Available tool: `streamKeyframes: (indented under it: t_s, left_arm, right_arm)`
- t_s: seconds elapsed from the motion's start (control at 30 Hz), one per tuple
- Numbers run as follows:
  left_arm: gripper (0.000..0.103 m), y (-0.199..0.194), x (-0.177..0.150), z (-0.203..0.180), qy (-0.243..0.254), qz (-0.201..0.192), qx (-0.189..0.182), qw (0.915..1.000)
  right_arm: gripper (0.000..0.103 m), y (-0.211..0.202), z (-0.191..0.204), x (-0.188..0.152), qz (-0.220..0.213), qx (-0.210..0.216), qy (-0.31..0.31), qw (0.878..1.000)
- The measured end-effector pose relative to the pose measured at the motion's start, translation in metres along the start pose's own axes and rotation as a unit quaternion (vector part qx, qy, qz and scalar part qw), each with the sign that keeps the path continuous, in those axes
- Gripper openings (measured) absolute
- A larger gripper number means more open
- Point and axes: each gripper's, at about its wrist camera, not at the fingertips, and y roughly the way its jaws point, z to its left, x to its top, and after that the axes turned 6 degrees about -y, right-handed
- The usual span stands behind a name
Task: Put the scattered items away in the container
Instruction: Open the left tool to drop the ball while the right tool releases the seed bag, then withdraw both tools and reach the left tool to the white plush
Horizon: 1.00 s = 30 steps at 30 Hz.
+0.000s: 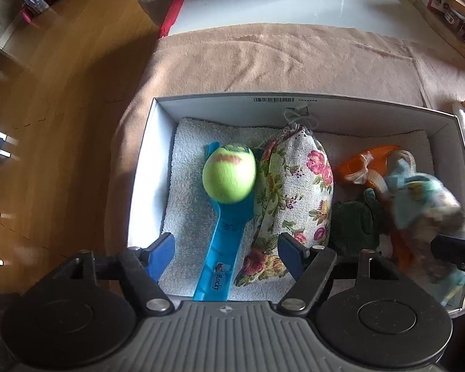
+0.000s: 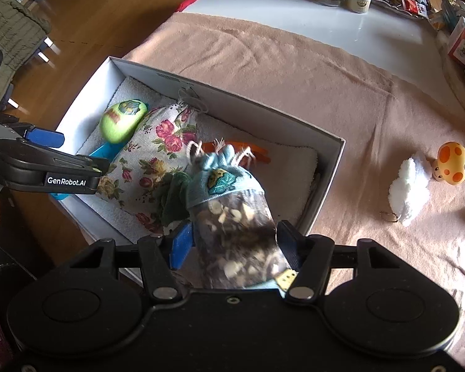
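A beige-blanketed worktop (image 2: 309, 71) carries an open white cardboard box (image 1: 294, 100); inside lie a floral fabric pouch (image 1: 294, 186) and a blue ball-launcher (image 1: 223, 241) cupping a green tennis ball (image 1: 229, 173). The right hand-held gripper (image 2: 232, 245) clamps a clear snack bag (image 2: 232, 217) above the box; the left hand-held gripper (image 1: 226, 248) straddles the launcher, parted and untouching.

Ahead of the right tool (image 2: 230, 245), the pouch (image 2: 232, 217) between its fingers is motion-blurred and hides part of the green cloth (image 2: 173, 198) and orange item (image 2: 257, 152) beyond it, while the blue launcher handle (image 1: 215, 266) runs out of sight under the left tool (image 1: 226, 248).
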Motion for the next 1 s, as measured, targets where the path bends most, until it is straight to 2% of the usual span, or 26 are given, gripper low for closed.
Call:
streamKeyframes:
  t_s: [0.27, 0.6, 1.0]
  left_arm:
    - [0.075, -0.012, -0.016, -0.006, 0.014, -0.006, 0.006, 0.9999]
    - [0.076, -0.032, -0.034, -0.021, 0.027, -0.022, 0.008, 0.9994]
    - [0.077, -0.084, -0.041, -0.098, 0.08, -0.067, -0.013, 0.9944]
  right_arm:
    - [0.059, -0.018, -0.001, -0.005, -0.022, 0.002, -0.008, 1.0]
    - [0.059, -0.03, -0.016, -0.023, -0.029, -0.006, 0.003, 1.0]
    - [0.059, -0.056, -0.082, -0.069, -0.037, -0.031, 0.059, 0.997]
